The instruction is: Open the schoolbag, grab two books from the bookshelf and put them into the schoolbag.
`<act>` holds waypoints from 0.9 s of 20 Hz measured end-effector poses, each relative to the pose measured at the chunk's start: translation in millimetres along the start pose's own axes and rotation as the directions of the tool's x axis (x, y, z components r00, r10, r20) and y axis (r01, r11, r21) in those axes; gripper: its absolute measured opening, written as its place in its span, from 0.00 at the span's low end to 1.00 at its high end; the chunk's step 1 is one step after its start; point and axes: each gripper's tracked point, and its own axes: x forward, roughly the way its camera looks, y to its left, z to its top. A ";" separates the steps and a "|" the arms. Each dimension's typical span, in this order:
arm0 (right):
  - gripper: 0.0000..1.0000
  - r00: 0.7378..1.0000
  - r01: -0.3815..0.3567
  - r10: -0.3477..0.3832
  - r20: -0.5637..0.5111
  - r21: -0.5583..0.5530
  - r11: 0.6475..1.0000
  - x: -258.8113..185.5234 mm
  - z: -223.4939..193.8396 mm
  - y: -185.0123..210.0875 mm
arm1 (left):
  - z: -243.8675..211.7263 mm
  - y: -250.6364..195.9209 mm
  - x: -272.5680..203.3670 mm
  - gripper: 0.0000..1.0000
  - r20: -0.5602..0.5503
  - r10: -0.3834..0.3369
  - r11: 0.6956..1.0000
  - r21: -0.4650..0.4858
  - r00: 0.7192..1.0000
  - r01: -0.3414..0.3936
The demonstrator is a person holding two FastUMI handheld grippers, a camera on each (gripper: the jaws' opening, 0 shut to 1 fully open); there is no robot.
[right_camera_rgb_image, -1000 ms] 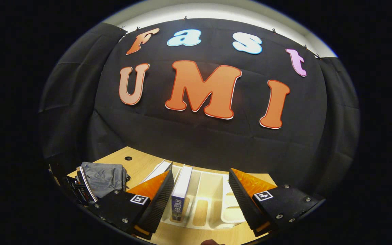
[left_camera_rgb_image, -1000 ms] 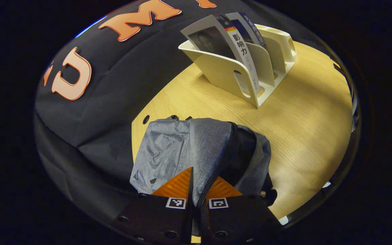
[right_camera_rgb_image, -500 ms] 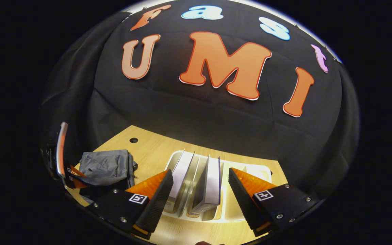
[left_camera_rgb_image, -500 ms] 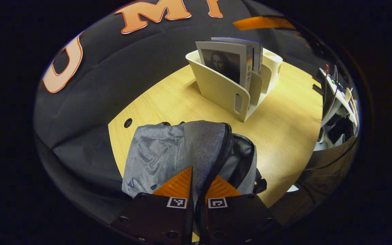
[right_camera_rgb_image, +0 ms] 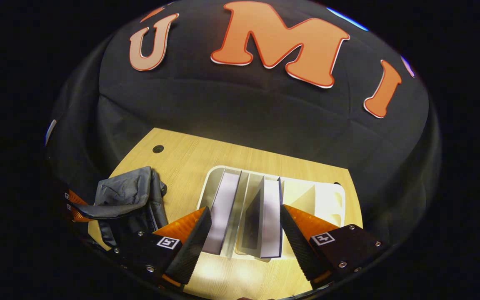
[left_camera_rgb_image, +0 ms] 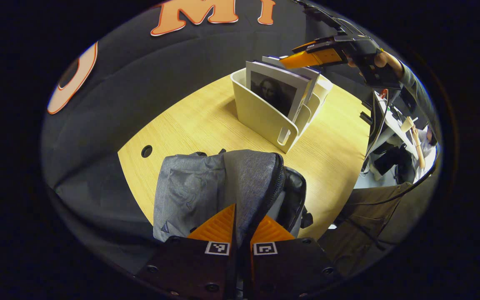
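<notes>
Books (right_camera_rgb_image: 240,214) upright in bookshelf (right_camera_rgb_image: 327,200), spines toward right gripper (right_camera_rgb_image: 243,237).

Pretty dim booth overall; light comes from above and pools on the table (right_camera_rgb_image: 223,158), with a bright glare patch at its near edge in the right gripper view; the rack (left_camera_rgb_image: 265,112) throws a soft shadow to its left; heavy fisheye bending at the rims; mostly sharp, edges a bit smeary.
</notes>
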 end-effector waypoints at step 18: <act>0.82 0.965 -0.187 0.193 -0.175 0.054 0.981 16.0 7.0 40.1 | 25.6 5.1 -10.4 0.07 -0.063 0.052 0.998 -0.041 0.997 -0.054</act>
